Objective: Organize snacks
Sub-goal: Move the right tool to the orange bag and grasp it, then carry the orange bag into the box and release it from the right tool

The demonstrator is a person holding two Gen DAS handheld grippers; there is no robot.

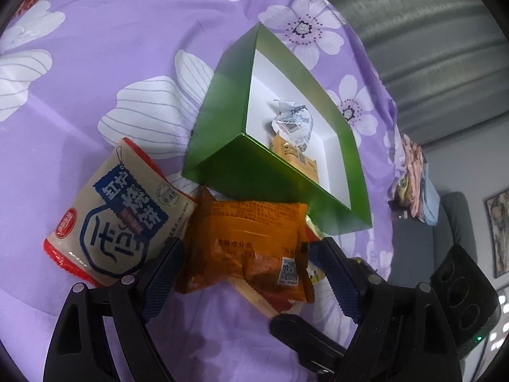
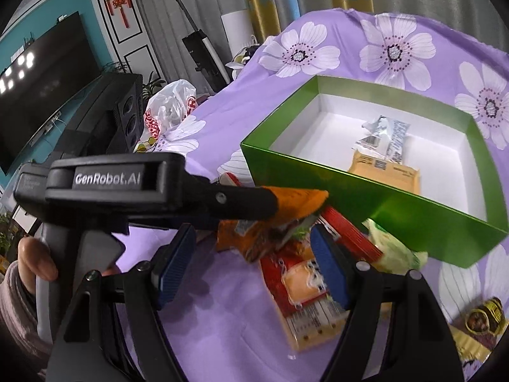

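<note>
The left claw [image 1: 245, 273] is spread wide, and the crinkly orange plastic snack packet [image 1: 251, 242] lies right between its two fingers on the purple flowered cloth [image 1: 111, 63] that covers the surface. The dark blue pads [image 1: 165, 273] do not look pressed on the packet yet, so it is not held. The packet's long side runs across from left to right, so the fingers sit at its two short ends. Just past it, on the far side, stands the green cardboard box with white inside [image 1: 222, 95], which already has two small packets in it. A beige and red snack bag [image 1: 117, 213] lies just beside the orange packet on the left. The right claw [image 2: 254, 261] hangs loose and empty too, above a red and yellow snack packet [image 2: 302, 286]. The left claw is the nearer one to the orange packet. I think it should squeeze, lift over the near green wall, and drop the packet in. Above the box there is open room.
</note>
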